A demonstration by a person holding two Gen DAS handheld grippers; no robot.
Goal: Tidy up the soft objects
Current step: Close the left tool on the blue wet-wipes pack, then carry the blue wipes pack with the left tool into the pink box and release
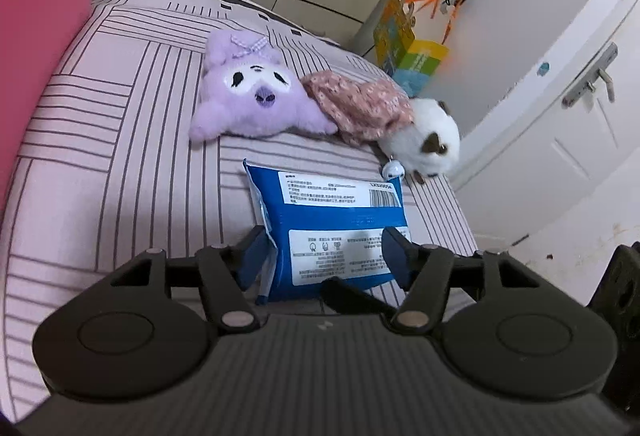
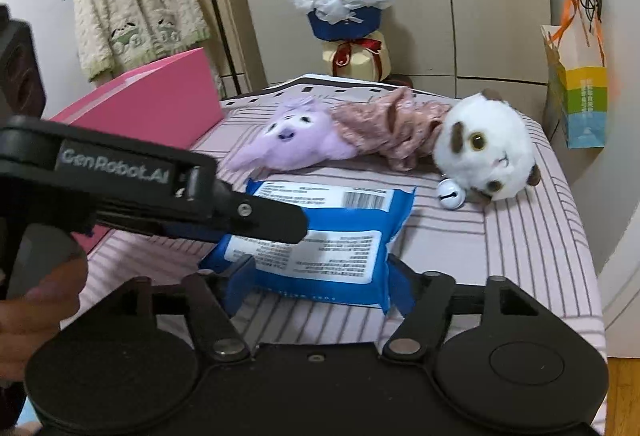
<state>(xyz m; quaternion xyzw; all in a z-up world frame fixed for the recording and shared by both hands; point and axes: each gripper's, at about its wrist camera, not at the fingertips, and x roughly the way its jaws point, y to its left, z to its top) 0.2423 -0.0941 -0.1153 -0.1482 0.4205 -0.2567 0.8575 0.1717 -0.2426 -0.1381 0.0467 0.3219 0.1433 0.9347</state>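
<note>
A blue soft pack with white labels (image 1: pixel 332 232) lies on the striped bed (image 1: pixel 120 140); it also shows in the right wrist view (image 2: pixel 324 236). My left gripper (image 1: pixel 326 256) straddles its near end, fingers against both sides. My right gripper (image 2: pixel 320 276) straddles the same pack from another side, and the left gripper (image 2: pixel 248 212) reaches over the pack there. Behind lie a purple plush (image 1: pixel 256 92), a pink floral cloth (image 1: pixel 360 104) and a white plush with brown patches and a bell (image 1: pixel 432 140), also seen in the right wrist view: purple plush (image 2: pixel 296 140), cloth (image 2: pixel 396 124), white plush (image 2: pixel 484 148).
A pink box (image 2: pixel 160 108) stands at the bed's left side. A wrapped bouquet (image 2: pixel 344 16) stands behind the bed by the cupboards. A coloured paper bag (image 2: pixel 580 96) hangs at right. A knitted cardigan (image 2: pixel 136 4) hangs at back left. A white door (image 1: pixel 580 108) is right of the bed.
</note>
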